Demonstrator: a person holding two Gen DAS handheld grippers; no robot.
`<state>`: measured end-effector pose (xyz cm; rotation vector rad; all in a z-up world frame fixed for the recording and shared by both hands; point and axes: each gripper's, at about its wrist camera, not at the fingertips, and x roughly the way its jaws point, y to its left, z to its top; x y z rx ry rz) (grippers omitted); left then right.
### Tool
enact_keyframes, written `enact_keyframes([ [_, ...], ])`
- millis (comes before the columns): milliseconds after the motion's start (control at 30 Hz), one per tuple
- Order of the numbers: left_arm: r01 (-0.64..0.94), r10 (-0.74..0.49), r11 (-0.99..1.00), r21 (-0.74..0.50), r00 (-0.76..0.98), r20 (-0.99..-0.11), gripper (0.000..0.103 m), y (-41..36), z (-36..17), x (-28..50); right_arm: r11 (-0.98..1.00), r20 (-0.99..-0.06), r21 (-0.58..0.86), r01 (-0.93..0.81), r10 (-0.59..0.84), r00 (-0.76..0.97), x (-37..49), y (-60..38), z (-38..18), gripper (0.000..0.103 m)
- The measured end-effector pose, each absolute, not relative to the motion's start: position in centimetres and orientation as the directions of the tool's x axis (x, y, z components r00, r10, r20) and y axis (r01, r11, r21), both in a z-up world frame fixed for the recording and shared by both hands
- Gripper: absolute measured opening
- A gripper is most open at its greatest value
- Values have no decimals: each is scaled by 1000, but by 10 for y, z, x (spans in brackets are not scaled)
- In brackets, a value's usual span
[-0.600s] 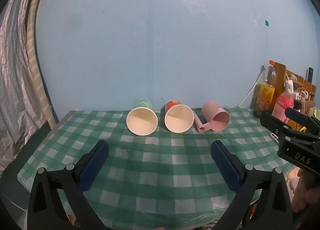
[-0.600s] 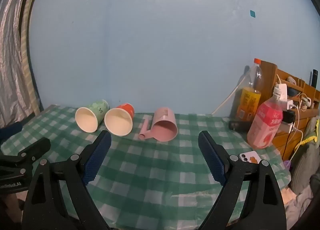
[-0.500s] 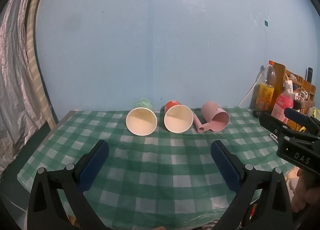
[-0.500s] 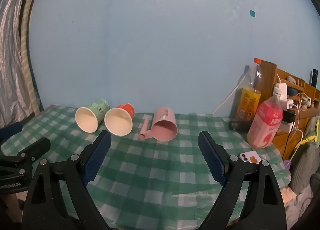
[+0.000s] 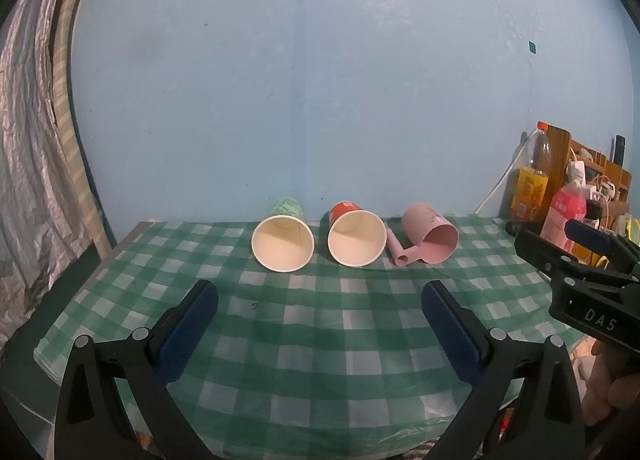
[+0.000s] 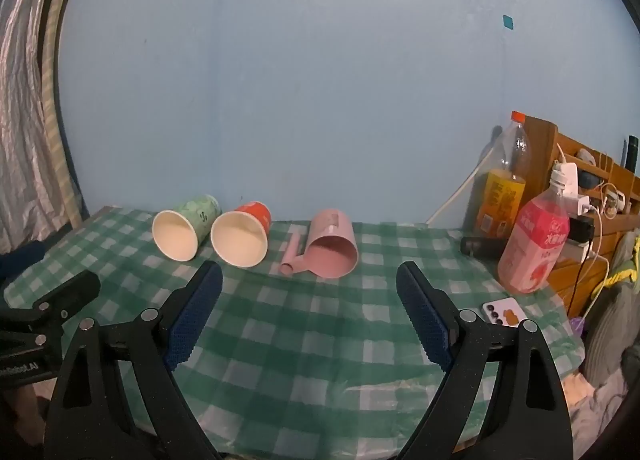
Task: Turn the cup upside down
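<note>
Three cups lay on their sides in a row near the back of the bench [image 5: 320, 324], which was covered in a green-and-white checked cloth, their mouths turned toward the cameras. The green paper cup [image 5: 283, 238] sat furthest left, the red paper cup [image 5: 355, 238] just beside it, and the pink plastic cup [image 5: 430, 238] on the right, its handle [image 5: 402, 254] pointing left toward the red one. The left hand-held gripper [image 5: 320, 312] hovered above the near part of the bench with its blue-padded jaws spread wide and nothing between them, well short of the cups. The right hand-held gripper [image 6: 310, 300] was likewise spread wide and empty, roughly facing the pink plastic cup [image 6: 334, 250] and apart from it. In the right wrist view the green paper cup [image 6: 182, 232] and red paper cup [image 6: 242, 238] lay touching or nearly so. At the right end of the bench stood a pink drink bottle [image 6: 534, 244], an orange drink bottle [image 6: 500, 191] behind it, and a phone [image 6: 505, 312] lay flat near the edge.
</note>
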<state>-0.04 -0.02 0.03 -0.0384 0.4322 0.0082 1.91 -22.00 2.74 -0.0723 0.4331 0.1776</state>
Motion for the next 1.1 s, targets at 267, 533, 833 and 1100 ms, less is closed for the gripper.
enact_keyframes([
  [267,-14,3,1000,-23,911,-413,103,-6,7,0,982,-431,-34,-187,154,889,18,-219,25,88],
  [533,-7,-6,1000,-29,912,-411,103,-9,4,0,982,-429,-29,-187,157,890,19,-220,26,88],
  [833,-5,-7,1000,-27,912,-410,103,-10,2,-1,982,-433,-33,-187,154,888,20,-219,24,88],
  [1100,-3,-7,1000,-25,912,-410,103,-11,1,-2,982,-433,-32,-188,156,888,20,-219,25,88],
])
